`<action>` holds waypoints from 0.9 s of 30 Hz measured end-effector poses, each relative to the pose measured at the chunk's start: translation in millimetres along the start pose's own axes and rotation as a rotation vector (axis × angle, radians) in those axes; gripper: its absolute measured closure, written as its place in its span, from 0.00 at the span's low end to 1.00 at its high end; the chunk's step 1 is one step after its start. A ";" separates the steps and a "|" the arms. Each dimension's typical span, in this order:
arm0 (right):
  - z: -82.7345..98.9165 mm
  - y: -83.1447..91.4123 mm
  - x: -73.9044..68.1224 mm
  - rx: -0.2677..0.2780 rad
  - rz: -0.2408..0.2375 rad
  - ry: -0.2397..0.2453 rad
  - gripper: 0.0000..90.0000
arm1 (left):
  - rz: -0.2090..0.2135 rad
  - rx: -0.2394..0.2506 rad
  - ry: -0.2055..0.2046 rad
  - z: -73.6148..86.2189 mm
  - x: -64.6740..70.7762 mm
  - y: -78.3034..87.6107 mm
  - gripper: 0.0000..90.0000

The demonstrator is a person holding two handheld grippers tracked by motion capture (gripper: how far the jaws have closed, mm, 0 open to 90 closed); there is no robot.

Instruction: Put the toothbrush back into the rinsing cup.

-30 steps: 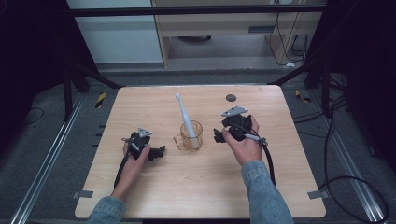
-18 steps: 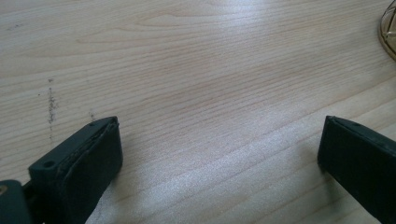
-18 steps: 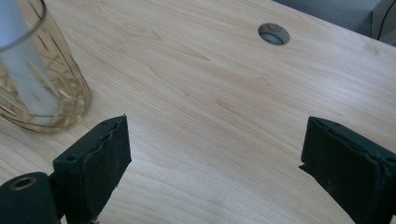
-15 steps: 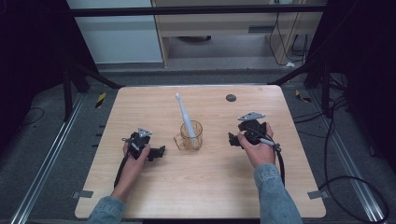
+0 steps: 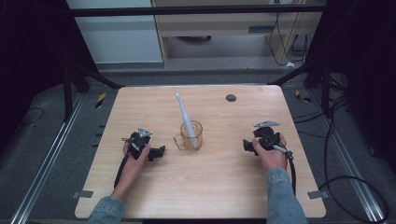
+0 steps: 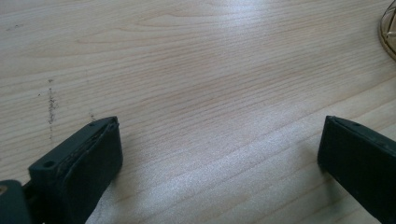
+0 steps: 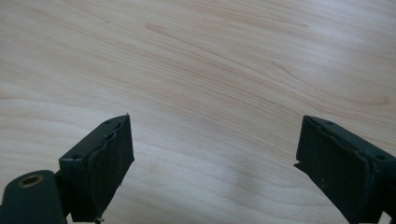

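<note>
Clear glass cup is standing upright at counter centre w/ white toothbrush leaning inside it, head pointing up and away. Left claw is resting on counter just beside cup's left, jaws spread wide, nothing btwn them; cup rim is showing at its view's edge. Right claw is lying well apart to the right, also released, over bare wood. Small dark disc is sitting near far edge.

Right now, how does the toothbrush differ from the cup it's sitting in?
The toothbrush is white, thin and long, and leans tilted toward the far side of the table; the cup is clear, amber-tinted, short and wide, and stands upright. The cup has a handle; the toothbrush sticks out well above its rim. Both are mid-table between the open grippers.
</note>
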State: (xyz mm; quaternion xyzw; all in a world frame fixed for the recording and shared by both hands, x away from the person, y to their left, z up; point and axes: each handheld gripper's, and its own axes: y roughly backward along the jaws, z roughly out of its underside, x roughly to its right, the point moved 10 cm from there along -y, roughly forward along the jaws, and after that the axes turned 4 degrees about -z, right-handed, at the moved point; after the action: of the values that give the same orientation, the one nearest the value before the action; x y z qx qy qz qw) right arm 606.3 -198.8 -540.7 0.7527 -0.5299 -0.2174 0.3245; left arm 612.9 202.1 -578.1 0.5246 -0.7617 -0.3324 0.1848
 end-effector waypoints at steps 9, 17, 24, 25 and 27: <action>1.6 -22.7 31.1 0.016 0.053 -0.123 0.15 | 0.004 0.000 -0.002 -0.1 -0.2 -0.1 0.00; 11.5 -35.9 36.9 -0.021 0.049 -0.177 0.12 | 0.005 0.000 -0.004 0.0 -0.2 -0.1 0.00; 8.4 -43.0 30.9 0.030 0.045 -0.130 0.11 | 0.007 -0.002 -0.007 0.3 -0.3 0.3 0.00; 8.1 -43.5 30.1 0.043 0.046 -0.133 0.10 | 0.007 -0.002 -0.007 0.4 -0.3 0.4 0.00; 8.3 -44.2 28.7 0.066 0.047 -0.126 0.09 | 0.007 -0.002 -0.007 0.4 -0.3 0.4 0.00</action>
State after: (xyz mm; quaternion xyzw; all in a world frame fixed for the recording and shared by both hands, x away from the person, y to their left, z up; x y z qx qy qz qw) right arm 639.7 -217.9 -577.8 0.7353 -0.5737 -0.2392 0.2703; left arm 612.5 202.7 -578.1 0.5206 -0.7639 -0.3343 0.1835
